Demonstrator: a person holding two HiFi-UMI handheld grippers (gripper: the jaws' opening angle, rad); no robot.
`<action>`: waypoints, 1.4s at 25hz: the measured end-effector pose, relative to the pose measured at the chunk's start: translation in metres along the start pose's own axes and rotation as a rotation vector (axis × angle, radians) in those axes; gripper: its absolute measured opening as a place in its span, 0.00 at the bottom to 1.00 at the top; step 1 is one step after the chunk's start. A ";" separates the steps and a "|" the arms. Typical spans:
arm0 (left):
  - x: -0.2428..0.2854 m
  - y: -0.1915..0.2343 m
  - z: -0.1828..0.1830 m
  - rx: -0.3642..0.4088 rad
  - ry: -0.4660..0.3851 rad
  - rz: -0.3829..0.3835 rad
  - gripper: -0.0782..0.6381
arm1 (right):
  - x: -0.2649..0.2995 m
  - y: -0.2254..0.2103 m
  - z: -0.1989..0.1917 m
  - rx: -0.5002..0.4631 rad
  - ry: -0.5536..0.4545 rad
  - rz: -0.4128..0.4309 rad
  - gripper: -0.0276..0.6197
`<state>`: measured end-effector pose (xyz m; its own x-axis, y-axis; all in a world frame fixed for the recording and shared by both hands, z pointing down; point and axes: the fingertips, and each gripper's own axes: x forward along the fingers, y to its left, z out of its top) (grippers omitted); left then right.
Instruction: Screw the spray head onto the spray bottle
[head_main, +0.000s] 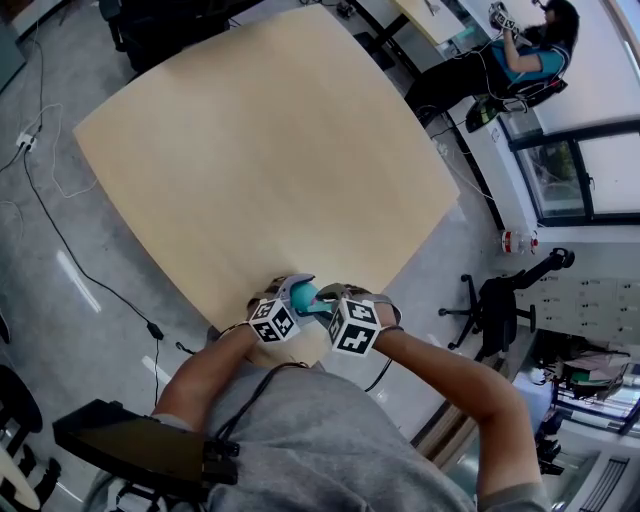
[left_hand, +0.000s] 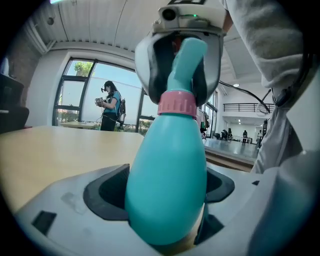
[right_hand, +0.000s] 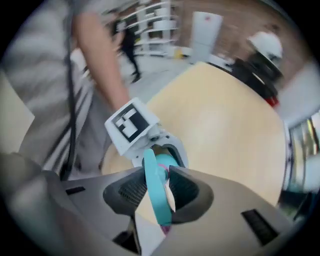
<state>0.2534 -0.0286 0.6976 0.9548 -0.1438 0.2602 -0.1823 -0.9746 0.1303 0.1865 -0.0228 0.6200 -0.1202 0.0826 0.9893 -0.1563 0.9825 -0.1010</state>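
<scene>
Evidently the screwing is in hand: the bottle is gripped by the left tool above the surface edge, the head clamped by the right tool; a twist is probably needed next.

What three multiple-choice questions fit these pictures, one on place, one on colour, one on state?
1. Where is the spray bottle?
A) on the floor
B) over the near edge of the table
C) at the table's far corner
2. What colour is the collar on its neck?
A) yellow
B) black
C) pink
3. The fingers of the left gripper are:
A) closed on the bottle's body
B) open and empty
C) holding a cloth
1 B: the head view shows it at the edge nearest the person.
2 C: the collar is pink.
3 A: both pads press the teal body.
</scene>
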 end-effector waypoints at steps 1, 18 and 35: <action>0.000 0.000 0.000 -0.001 0.000 0.007 0.66 | 0.000 -0.004 -0.003 0.267 -0.064 0.005 0.24; 0.000 -0.003 0.004 -0.011 -0.002 0.016 0.66 | -0.091 -0.007 0.025 0.470 -0.497 0.029 0.37; 0.004 -0.010 0.001 0.036 0.018 -0.160 0.66 | -0.021 0.019 -0.018 -1.553 0.157 0.032 0.37</action>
<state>0.2591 -0.0192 0.6959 0.9666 0.0168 0.2557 -0.0191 -0.9904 0.1370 0.2041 -0.0027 0.5989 0.0120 0.0249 0.9996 0.9844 0.1753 -0.0162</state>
